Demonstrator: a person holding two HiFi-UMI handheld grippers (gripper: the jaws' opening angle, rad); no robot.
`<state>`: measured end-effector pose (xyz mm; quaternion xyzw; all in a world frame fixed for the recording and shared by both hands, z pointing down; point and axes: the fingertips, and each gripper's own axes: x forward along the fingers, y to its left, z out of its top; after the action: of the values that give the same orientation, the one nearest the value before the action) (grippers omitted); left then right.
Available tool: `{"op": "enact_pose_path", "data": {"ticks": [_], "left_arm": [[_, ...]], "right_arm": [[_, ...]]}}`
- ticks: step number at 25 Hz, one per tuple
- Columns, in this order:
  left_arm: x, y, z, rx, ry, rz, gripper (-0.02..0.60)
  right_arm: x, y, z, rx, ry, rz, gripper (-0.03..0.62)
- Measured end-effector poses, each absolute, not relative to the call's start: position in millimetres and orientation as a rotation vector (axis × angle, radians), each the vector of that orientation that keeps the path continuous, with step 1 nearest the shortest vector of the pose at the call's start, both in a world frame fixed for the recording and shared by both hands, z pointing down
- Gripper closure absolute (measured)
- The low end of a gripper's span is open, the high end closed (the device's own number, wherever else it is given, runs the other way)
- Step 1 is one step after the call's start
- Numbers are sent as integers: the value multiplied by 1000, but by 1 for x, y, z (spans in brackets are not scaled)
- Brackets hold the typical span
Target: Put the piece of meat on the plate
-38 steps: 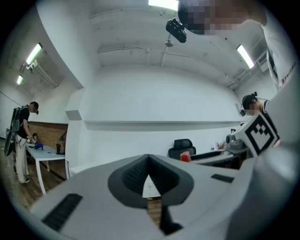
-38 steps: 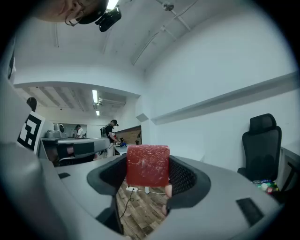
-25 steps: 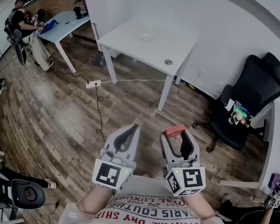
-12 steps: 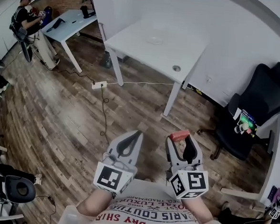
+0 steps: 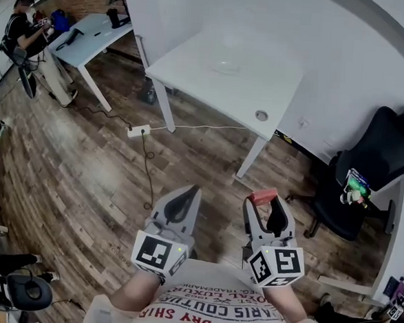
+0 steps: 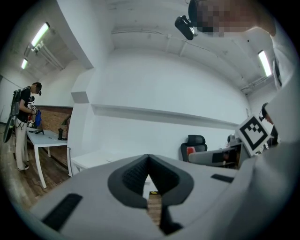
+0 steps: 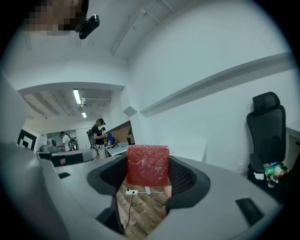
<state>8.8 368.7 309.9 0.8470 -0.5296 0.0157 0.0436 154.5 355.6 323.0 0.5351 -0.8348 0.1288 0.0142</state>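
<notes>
Wood-plank floor (image 5: 84, 170) underfoot, white walls around, and a white table (image 5: 220, 100) ahead, well apart from where I stand. Item one: plate (image 5: 226, 66), pale and shallow, hard to make out against the tabletop, lying toward the table's far side, with nothing on it that I can see. Item two: piece of meat (image 7: 147, 165), a red block with squared edges and faint pale marbling on its face, firm-looking and holding its shape under the grip. It is clamped at the tips of my right gripper (image 5: 263, 200), jaws closed on its two sides, and hangs in the air over the floor, close to my body. Item three: left gripper (image 5: 191, 192), jaws pressed together with nothing between them, held beside the right one. Sundries: black office chair (image 5: 385, 156) to the right; power strip (image 5: 136, 129) with its cable on the floor; a person (image 5: 22, 24) at a second table (image 5: 86, 35) far off to the left. Status, by my reckoning: pick-up done, meat in hand. Outstanding: carry it to the white table, lower it onto the plate, let go; placing not yet begun
</notes>
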Motion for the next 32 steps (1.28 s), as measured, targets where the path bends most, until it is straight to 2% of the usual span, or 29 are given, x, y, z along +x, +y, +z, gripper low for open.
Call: {"op": "enact_pose_path", "data": {"ticks": [17, 32], "left_arm": [[-146, 195, 310, 2602, -1612, 50, 583], [-161, 75, 332, 2493, -1742, 105, 583]], "right_arm": [[-3, 195, 319, 1680, -2537, 337, 312], [-32, 56, 335, 1471, -2636, 348, 312]]}}
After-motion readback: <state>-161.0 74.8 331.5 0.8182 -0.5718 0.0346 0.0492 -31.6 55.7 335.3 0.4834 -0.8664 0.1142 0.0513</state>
